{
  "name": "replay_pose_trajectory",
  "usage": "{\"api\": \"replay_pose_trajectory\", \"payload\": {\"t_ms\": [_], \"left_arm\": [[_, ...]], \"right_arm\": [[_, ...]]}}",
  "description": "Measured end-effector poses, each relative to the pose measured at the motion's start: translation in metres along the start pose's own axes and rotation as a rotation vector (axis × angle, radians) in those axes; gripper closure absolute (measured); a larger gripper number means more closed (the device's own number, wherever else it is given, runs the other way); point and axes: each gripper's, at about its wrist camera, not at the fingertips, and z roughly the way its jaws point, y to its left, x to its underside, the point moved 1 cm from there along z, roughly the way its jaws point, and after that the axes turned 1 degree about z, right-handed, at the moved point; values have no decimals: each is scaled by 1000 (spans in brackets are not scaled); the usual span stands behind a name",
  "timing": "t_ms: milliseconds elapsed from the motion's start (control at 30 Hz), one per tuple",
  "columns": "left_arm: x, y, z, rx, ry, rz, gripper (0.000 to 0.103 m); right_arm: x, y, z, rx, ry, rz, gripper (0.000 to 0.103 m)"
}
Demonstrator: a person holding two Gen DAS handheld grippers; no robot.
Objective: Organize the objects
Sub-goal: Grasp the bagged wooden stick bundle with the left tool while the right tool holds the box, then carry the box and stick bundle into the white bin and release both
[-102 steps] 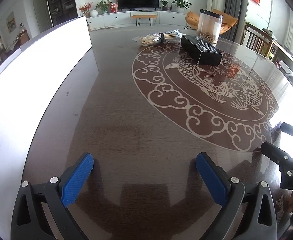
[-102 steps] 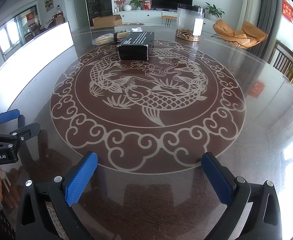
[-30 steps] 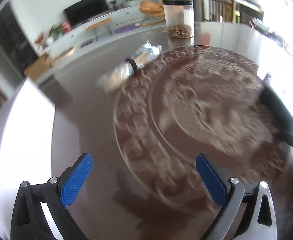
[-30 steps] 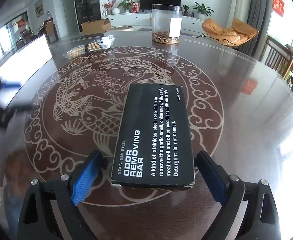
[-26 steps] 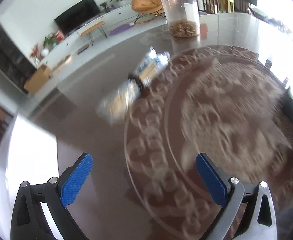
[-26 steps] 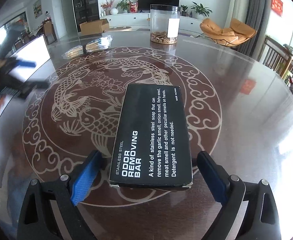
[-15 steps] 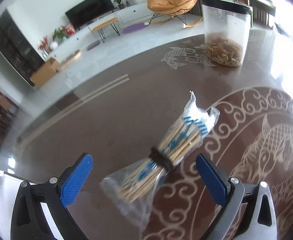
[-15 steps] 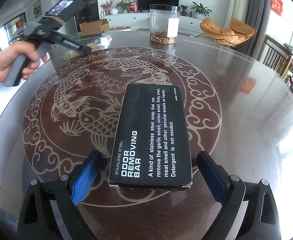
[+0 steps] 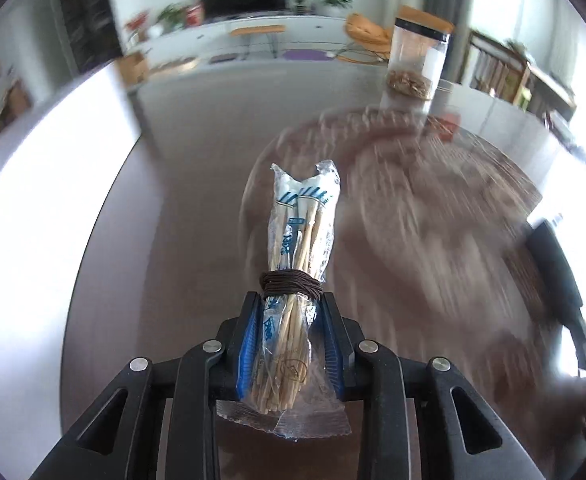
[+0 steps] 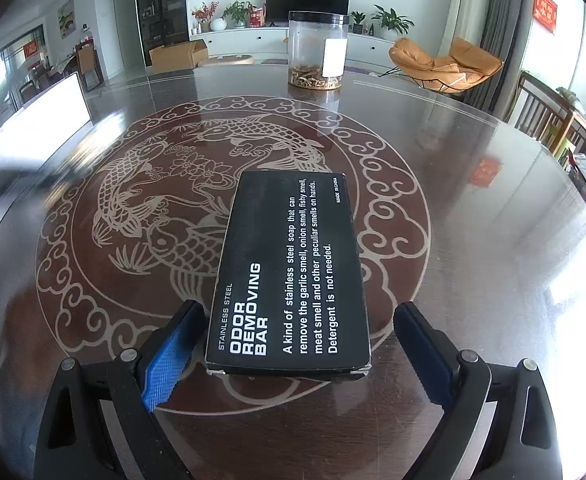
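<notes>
A bundle of wooden sticks (image 9: 299, 248) in a clear plastic sleeve, tied with brown cord, points away from the camera in the left wrist view. My left gripper (image 9: 292, 300) has its jaws closing on the bundle's near half, and both blue pads press its sides. The table behind it is blurred by motion. A black box (image 10: 289, 272) printed "ODOR REMOVING BAR" lies flat on the round table (image 10: 473, 240). My right gripper (image 10: 297, 312) stands open around the box's near end, with a gap at the right finger.
A clear jar (image 10: 317, 54) with a dark lid and brown bits inside stands at the table's far side, also in the left wrist view as the jar (image 9: 417, 56). A bright white panel (image 10: 41, 128) runs along the table's left edge. Chairs stand beyond the right rim.
The left gripper swept across the table to the stick bundle, shut on it and swung it round. The right gripper and the black box stayed put.
</notes>
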Motion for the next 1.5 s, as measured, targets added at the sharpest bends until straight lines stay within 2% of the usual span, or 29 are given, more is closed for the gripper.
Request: {"api": "replay_pose_trajectory", "payload": {"t_ms": [33, 100, 133, 167, 233, 300, 367, 400, 433, 467, 500, 533, 567, 700, 833, 900, 967, 1033, 1133, 1200, 1300, 1400, 1500], "left_arm": [[18, 2, -11, -1, -4, -20, 68], [42, 6, -24, -6, -7, -26, 47], [47, 6, -26, 6, -5, -22, 30], [50, 7, -24, 17, 0, -12, 24], [46, 4, -20, -4, 7, 21, 21], [39, -2, -14, -14, 10, 79, 14], [29, -7, -8, -19, 17, 114, 11], [29, -8, -8, -9, 20, 117, 13], [27, -9, -8, 13, 19, 112, 30], [25, -8, -9, 33, 3, 94, 52], [24, -10, -11, 23, -5, 93, 66], [23, -12, -11, 24, -10, 87, 73], [23, -14, -11, 13, -13, 77, 74], [39, -3, -26, 56, -46, -41, 75], [43, 21, -69, 97, -139, -169, 75], [37, 43, -98, 125, -206, -250, 75], [27, 68, -128, 118, -272, -306, 75], [19, 102, -156, 88, -322, -349, 75], [17, 167, -187, -34, -353, -408, 75], [25, 200, -193, -101, -333, -444, 75], [41, 240, -184, -155, -266, -505, 75], [56, 257, -166, -159, -185, -533, 75], [60, 258, -142, -142, -98, -524, 74]], "right_arm": [[0, 0, 0, 0, 0, -2, 7], [-1, 0, 1, -2, 1, -2, 7], [-1, -1, 1, -7, 3, -1, 7], [-1, -2, 1, -12, 4, 0, 7], [-2, -3, 3, -29, 10, 7, 6], [-3, -5, 7, -48, 31, 11, 0], [-6, -4, 8, -52, 52, -3, 0], [-9, -4, 9, -59, 74, -13, 0], [-15, -3, 12, -74, 118, -38, 0], [-21, -2, 16, -88, 159, -62, 0], [-28, -2, 20, -102, 191, -80, 5], [-37, -3, 24, -115, 210, -88, 15], [-44, -5, 25, -105, 203, -92, 46], [-62, -4, 29, -102, 232, -113, 45], [-70, 20, 7, -173, 212, -129, 45], [-83, 44, -10, -221, 180, -142, 45], [-102, 79, -26, -274, 142, -161, 45], [-126, 121, -41, -333, 100, -191, 45], [-158, 201, -73, -444, 28, -258, 45], [-174, 253, -93, -514, -9, -305, 45], [-192, 335, -109, -595, -50, -384, 45], [-199, 410, -101, -584, -71, -494, 45], [-192, 464, -62, -541, -6, -567, 44]]}}
